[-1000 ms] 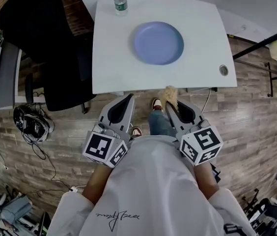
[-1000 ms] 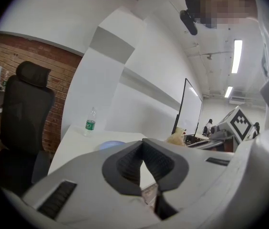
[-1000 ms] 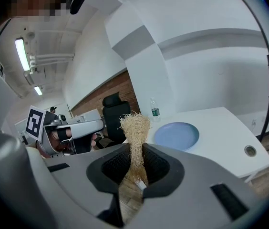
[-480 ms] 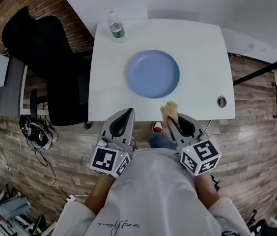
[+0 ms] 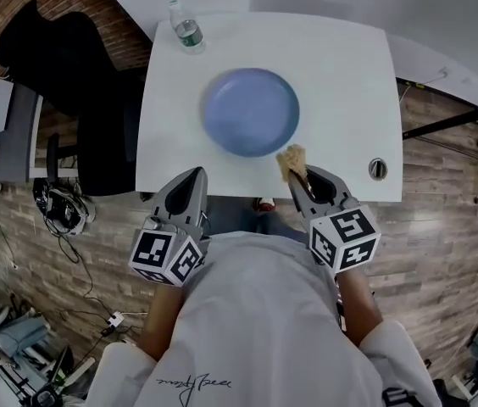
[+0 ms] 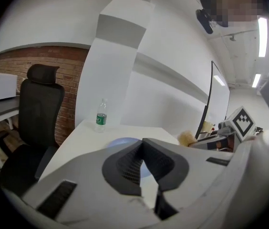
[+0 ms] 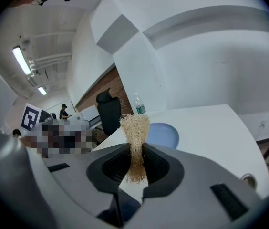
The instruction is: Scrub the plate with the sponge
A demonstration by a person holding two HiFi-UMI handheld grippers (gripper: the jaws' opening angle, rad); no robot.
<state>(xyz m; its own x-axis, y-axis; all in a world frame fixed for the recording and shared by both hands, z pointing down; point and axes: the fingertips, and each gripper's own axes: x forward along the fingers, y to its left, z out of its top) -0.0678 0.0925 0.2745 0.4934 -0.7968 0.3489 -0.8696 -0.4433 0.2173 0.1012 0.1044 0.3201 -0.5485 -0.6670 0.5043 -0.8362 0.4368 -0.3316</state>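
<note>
A round lavender-blue plate [image 5: 252, 113] lies in the middle of the white table [image 5: 341, 75]; it also shows in the gripper views [image 6: 120, 141] [image 7: 167, 135]. My right gripper [image 5: 297, 176] is shut on a tan fibrous sponge [image 5: 291, 158], held upright between the pads [image 7: 135, 125]. The sponge hangs just off the plate's near right rim, above the table's front edge. My left gripper [image 5: 192, 175] sits at the front edge, left of the plate, with its jaws [image 6: 142, 142] meeting at the tips and nothing between them.
A water bottle [image 5: 186, 28] stands at the table's far left corner. A black office chair [image 5: 61, 58] is on the left of the table, with a grey desk [image 5: 2, 134] beyond it. A cable hole [image 5: 378, 169] sits near the table's front right.
Both grippers have come forward from over the floor to the table's front edge. The sponge now reaches the plate's near right rim. The left gripper has shifted slightly left.
</note>
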